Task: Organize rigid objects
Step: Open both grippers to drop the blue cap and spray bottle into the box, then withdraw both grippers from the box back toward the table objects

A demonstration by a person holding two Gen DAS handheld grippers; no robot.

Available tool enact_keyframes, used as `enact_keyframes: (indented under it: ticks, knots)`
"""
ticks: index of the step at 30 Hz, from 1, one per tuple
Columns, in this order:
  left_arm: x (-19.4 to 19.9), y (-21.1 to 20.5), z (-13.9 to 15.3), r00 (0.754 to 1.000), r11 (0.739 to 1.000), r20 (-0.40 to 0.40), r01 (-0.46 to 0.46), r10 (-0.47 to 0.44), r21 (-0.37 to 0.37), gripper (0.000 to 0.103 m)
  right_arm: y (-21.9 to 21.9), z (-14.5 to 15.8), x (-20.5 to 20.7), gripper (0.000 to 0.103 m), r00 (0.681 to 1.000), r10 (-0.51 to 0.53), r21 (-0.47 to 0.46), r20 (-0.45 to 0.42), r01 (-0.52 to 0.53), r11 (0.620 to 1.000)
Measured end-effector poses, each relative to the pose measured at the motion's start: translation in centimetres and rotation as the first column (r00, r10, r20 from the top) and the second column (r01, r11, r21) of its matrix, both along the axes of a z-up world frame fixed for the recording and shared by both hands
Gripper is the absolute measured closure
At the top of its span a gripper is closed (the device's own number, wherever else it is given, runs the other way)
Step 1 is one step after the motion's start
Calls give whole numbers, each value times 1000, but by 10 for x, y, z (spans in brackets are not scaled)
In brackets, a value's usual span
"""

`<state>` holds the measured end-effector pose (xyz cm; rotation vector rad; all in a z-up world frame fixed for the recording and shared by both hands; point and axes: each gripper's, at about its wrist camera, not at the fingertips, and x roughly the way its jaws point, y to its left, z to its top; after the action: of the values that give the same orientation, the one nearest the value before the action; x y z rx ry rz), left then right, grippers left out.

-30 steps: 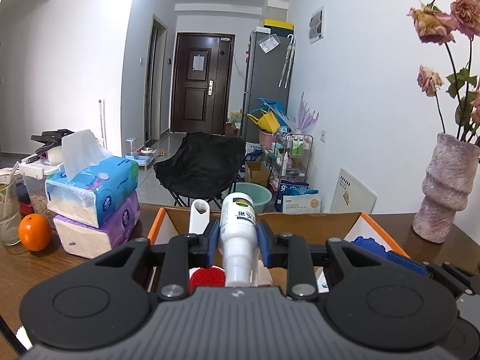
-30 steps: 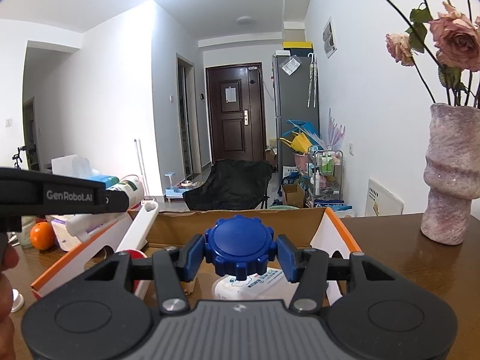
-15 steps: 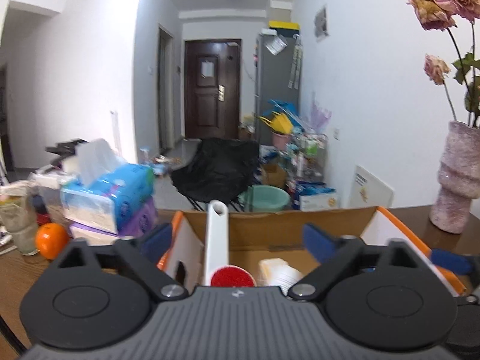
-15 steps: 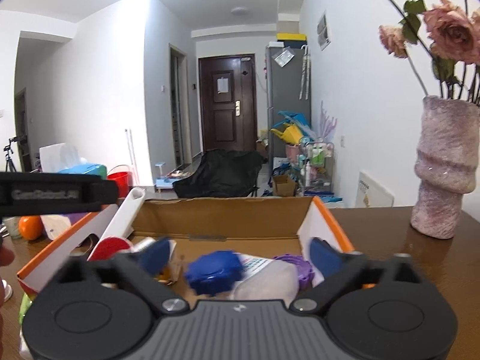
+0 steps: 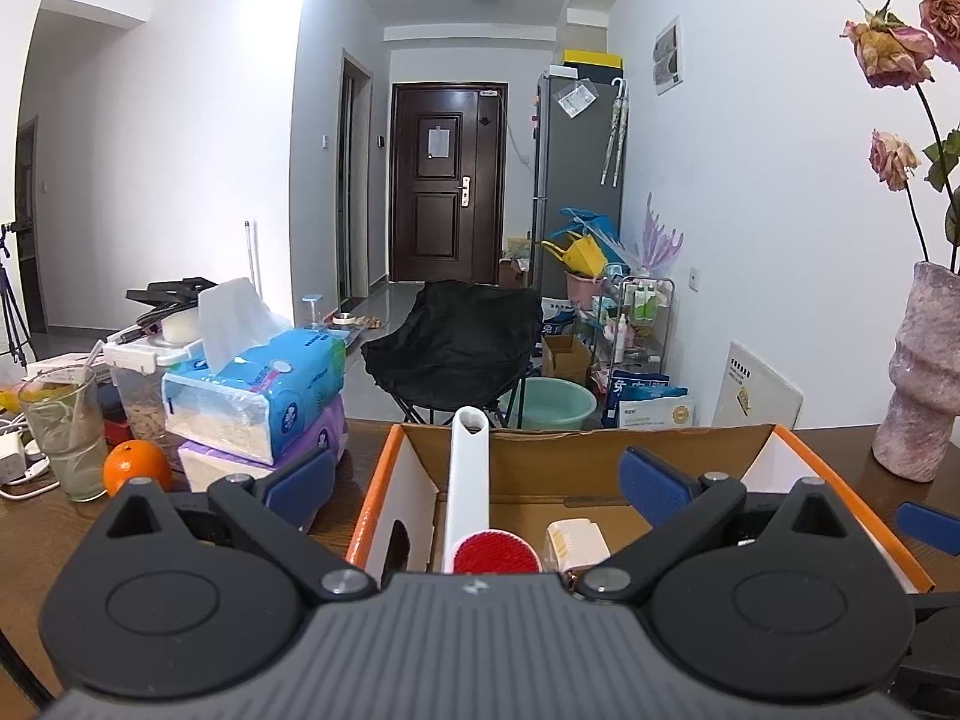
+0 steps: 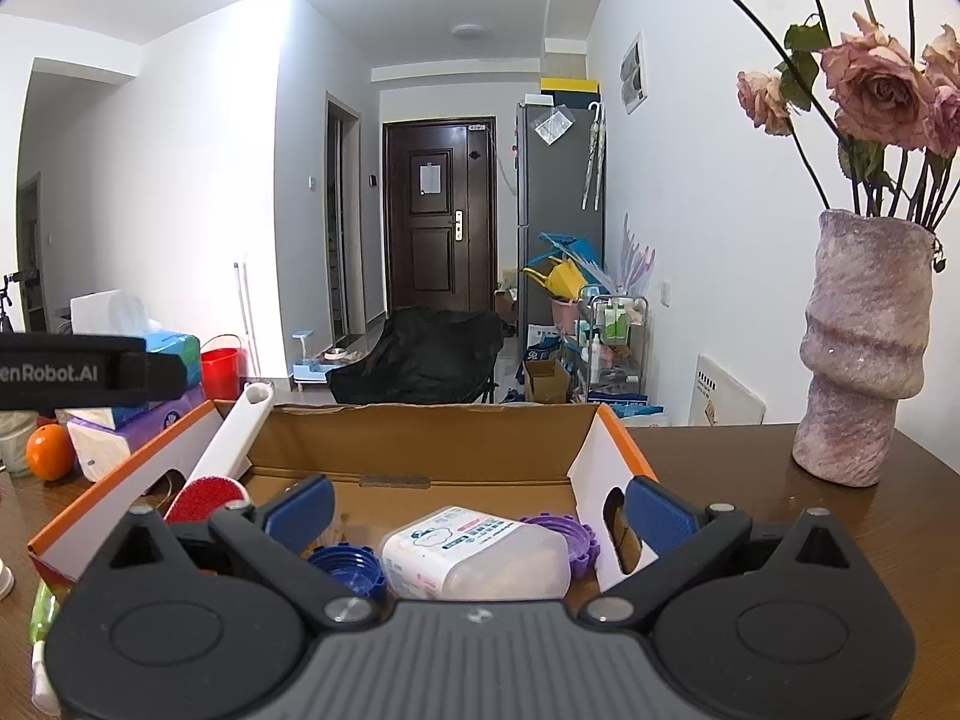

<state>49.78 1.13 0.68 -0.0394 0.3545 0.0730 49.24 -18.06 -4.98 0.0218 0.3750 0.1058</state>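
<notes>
Cardboard box [image 6: 420, 438] on the wooden table [image 6: 750, 480], open-topped, its near part cut off by both tool bodies. Left gripper [image 5: 474, 480]: jaws spread wide, nothing between them, having just been opening. Right gripper [image 6: 480, 507]: likewise spread and empty. Inside the box are seen a white-handled brush [image 6: 237, 432] with its red head partly hidden, a blue cap [image 6: 348, 567], a purple cap [image 6: 570, 540] half covered, and a labelled tub [image 6: 474, 552]; a pale item [image 5: 576, 543] cannot be made out
</notes>
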Motion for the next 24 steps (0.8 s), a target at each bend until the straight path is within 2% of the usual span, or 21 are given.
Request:
enact_keyframes:
  ticks: [12, 24]
  knots:
    - [-38, 5, 5, 1000, 1000, 4, 16, -16, 10, 0, -4, 3, -38, 0, 1000, -16, 9, 7, 16, 1000]
    - [-89, 29, 9, 1000, 1000, 15, -2, 2, -3, 0, 5, 9, -91, 0, 1000, -8, 13, 17, 8, 1000]
